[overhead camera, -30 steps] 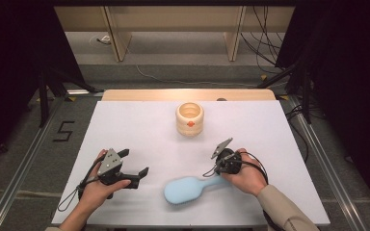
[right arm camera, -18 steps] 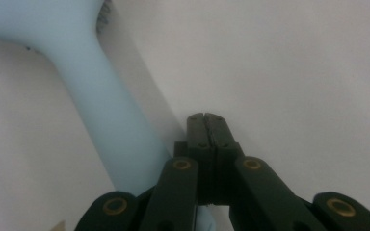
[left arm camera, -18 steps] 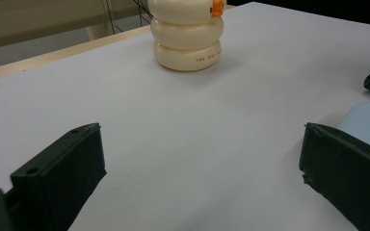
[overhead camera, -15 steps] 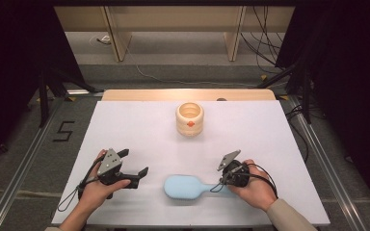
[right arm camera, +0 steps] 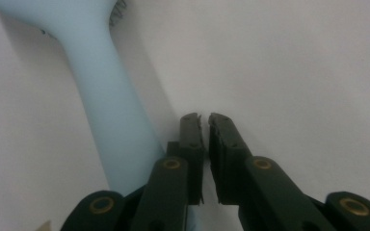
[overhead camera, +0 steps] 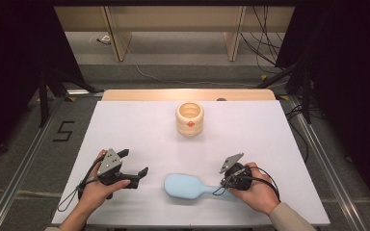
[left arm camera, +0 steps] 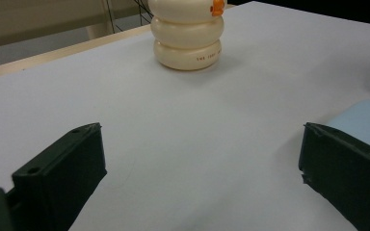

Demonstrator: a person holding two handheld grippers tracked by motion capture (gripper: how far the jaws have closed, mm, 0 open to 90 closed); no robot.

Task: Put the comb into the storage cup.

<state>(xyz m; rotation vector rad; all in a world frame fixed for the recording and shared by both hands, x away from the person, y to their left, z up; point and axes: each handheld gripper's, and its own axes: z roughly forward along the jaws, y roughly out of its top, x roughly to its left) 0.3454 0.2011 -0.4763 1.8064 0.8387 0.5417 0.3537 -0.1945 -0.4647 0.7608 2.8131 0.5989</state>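
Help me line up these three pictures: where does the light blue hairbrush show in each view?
High view: the hairbrush lies bottom centre, handle toward the right gripper.
Left gripper view: a pale blue corner at the right edge.
Right gripper view: its handle runs up the left side.
Shared landmark: the white table.

High view: set above, facing down the table (overhead camera: 270,144).
Gripper views: set low, close; the hairbrush (right arm camera: 101,96) is shared.
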